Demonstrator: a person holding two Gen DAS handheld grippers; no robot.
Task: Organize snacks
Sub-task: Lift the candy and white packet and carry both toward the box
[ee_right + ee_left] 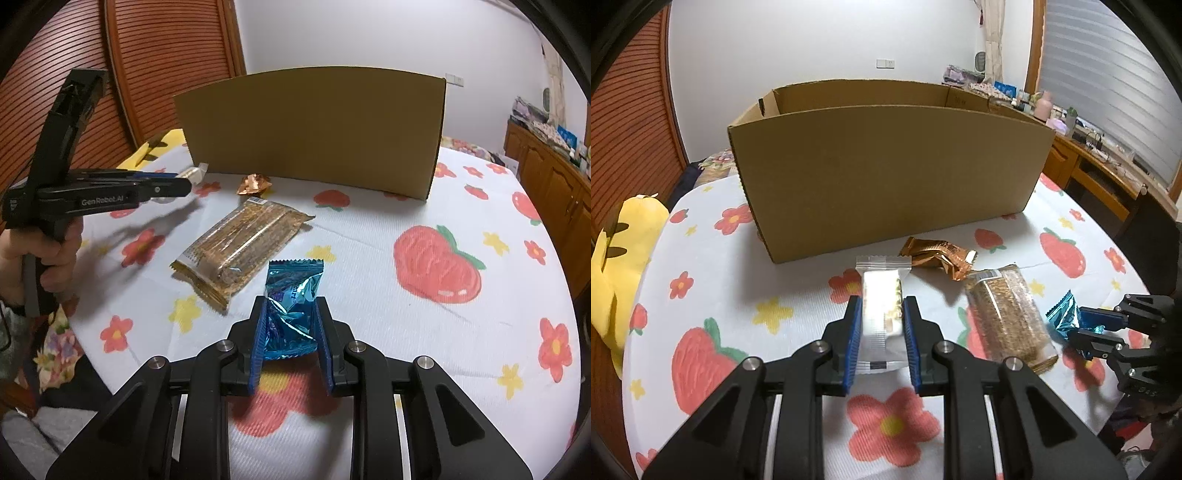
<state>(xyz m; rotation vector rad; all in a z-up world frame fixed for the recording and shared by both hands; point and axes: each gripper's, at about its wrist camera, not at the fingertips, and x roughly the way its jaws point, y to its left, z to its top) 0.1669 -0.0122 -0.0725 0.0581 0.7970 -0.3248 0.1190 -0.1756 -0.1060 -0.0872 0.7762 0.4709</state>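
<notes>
My left gripper (882,308) is shut on a white snack packet (881,306), held lengthwise between its blue pads a little above the tablecloth. My right gripper (290,308) is shut on a crinkled blue foil packet (291,314). Ahead stands an open cardboard box (886,166), also seen as a tall brown wall (314,125). On the cloth between lie a copper foil packet (938,258) (255,183) and a long clear packet of brown bars (1008,317) (240,247). The right gripper (1075,325) shows at the right edge with the blue packet (1062,314); the left gripper (184,181) shows at the left.
The table wears a white cloth with strawberries and flowers (443,266). A yellow plush toy (617,266) lies off the table's left edge. A wooden counter with clutter (1089,147) runs along the right wall. A person's hand (55,254) grips the left tool's handle.
</notes>
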